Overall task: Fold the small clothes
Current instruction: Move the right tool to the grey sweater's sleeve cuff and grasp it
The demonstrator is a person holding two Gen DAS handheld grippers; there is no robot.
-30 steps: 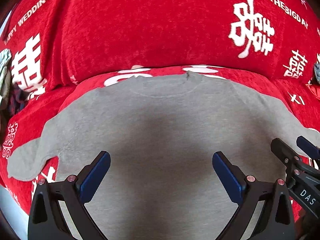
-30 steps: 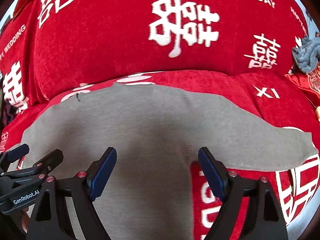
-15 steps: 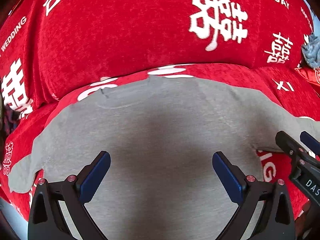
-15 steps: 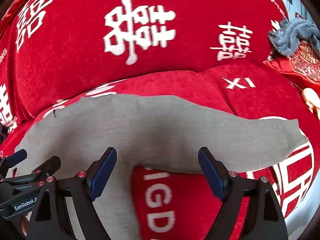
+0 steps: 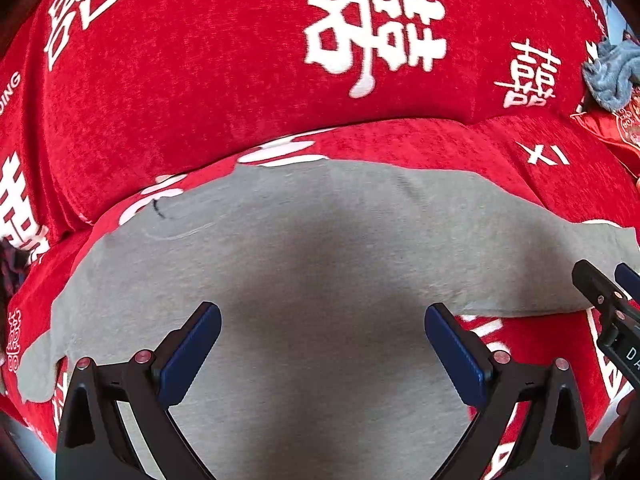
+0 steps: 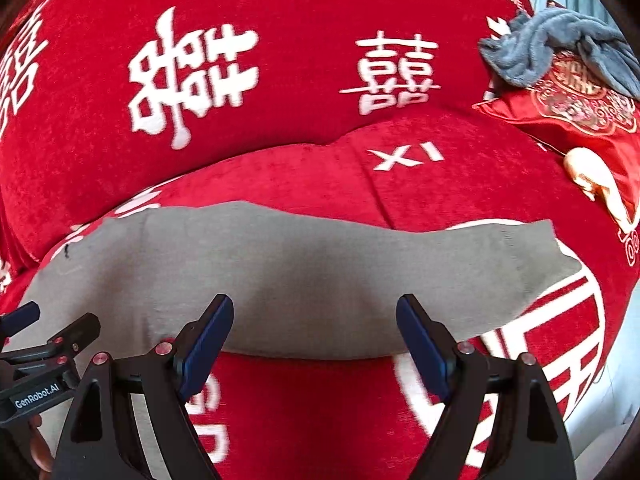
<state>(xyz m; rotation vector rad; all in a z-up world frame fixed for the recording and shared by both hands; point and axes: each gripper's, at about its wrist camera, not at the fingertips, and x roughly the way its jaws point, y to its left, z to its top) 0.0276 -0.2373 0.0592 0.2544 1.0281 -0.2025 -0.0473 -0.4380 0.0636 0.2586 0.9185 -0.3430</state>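
The grey sweatshirt (image 5: 320, 264) lies flat, front down or up I cannot say, across the middle and lower part of both views on the red sofa cover (image 5: 240, 60). Its neckline sits at the middle left of the left wrist view, and its long sleeve (image 6: 460, 272) runs out to the right of the right wrist view, cuff at the middle right.

The left gripper (image 5: 320, 352) hangs over the body of the shirt with its blue pads spread wide and nothing between them. The right gripper (image 6: 314, 344) is likewise spread and empty, poised over the lower edge of the sleeve near the armpit.

The step in hand looks like folding that sleeve in. To do it well, pinch the sleeve edge through both layers, lift only slightly, and carry it across the body, while the left gripper steadies the cloth so it does not drag.

A crumpled blue-grey cloth (image 6: 560, 48) and a red cushion (image 6: 580, 120) sit at the upper right, well apart.
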